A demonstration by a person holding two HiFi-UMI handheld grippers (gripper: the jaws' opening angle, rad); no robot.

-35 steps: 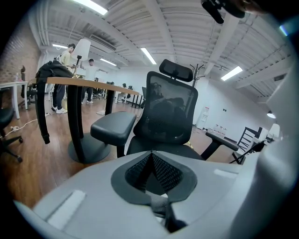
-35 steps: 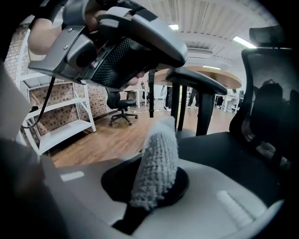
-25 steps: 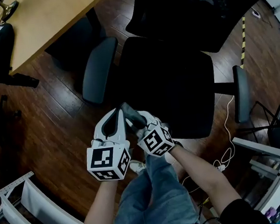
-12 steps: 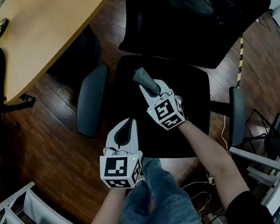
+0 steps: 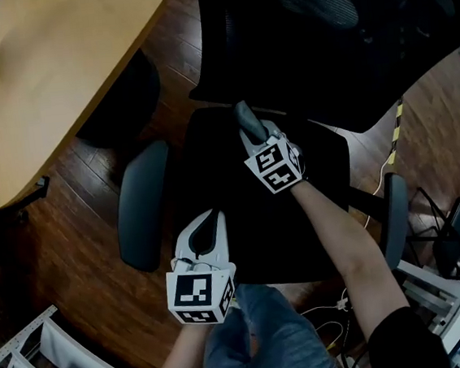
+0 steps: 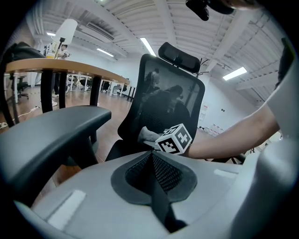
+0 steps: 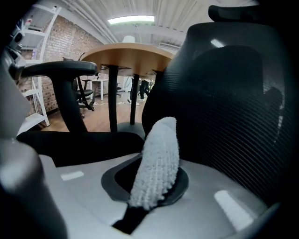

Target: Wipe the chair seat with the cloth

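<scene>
A black office chair stands in front of me; its seat (image 5: pixel 238 186) is dark and its mesh backrest (image 5: pixel 335 21) rises at the far side. My right gripper (image 5: pixel 250 126) is shut on a grey folded cloth (image 5: pixel 248 120), which pokes out past the jaws at the back of the seat, close to the backrest. In the right gripper view the cloth (image 7: pixel 156 161) stands between the jaws with the backrest (image 7: pixel 233 98) just behind it. My left gripper (image 5: pixel 207 224) hangs over the seat's near left part, shut with nothing in it. The left gripper view shows the closed jaws and the right gripper's marker cube (image 6: pixel 174 139).
The chair's left armrest (image 5: pixel 142 205) and right armrest (image 5: pixel 395 219) flank the seat. A round wooden table (image 5: pixel 54 67) stands at the upper left over a dark wood floor. A white rack (image 5: pixel 61 360) sits lower left; cables and metal frames (image 5: pixel 451 262) lie right.
My right gripper has carried the cloth from near my lap forward over the seat to its back edge. The left gripper dropped back toward the seat's near left side.
</scene>
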